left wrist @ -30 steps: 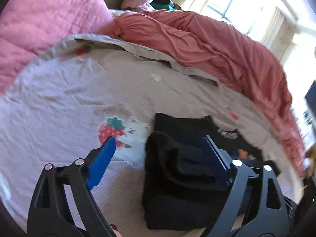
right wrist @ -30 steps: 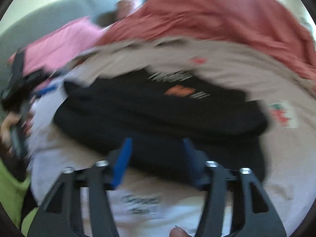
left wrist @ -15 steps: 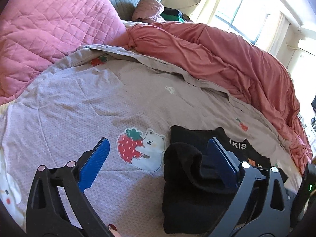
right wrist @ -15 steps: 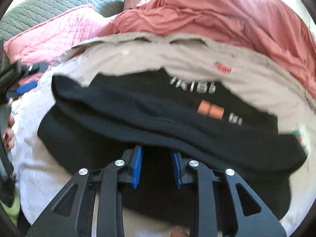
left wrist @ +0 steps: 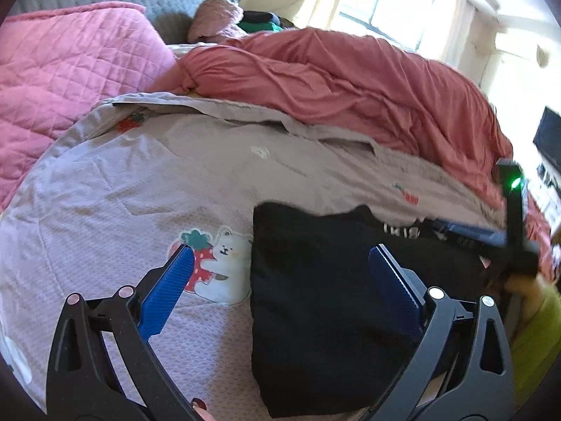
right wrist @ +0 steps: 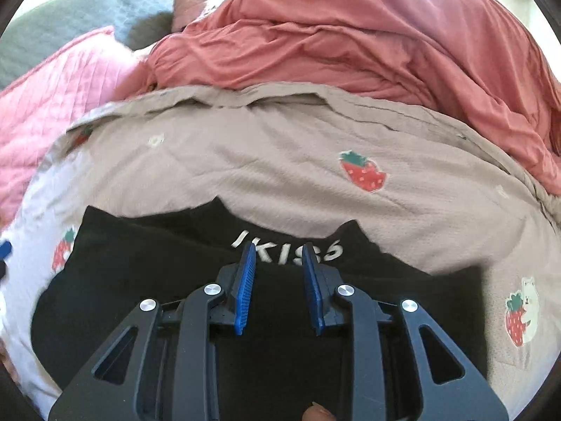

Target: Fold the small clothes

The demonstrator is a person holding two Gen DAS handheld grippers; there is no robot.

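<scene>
Black garment (right wrist: 147,291) lies flat on the bed sheet (left wrist: 175,175), white lettering (right wrist: 287,251) showing, one fold apparently made. Our left tongs (left wrist: 280,293) stand wide above its left edge, holding nothing. Our right tongs (right wrist: 278,272) are narrow, a gap between the pads, over the lettering; nothing visibly pinched.

Risk, as we judge it: soft sheet may bunch and get caught with the cloth; a one-layer pinch would undo the fold.

Around: red duvet (left wrist: 350,84) heaped behind, pink quilted blanket (left wrist: 70,70) at left, both apart from the garment; nothing blocks access
</scene>
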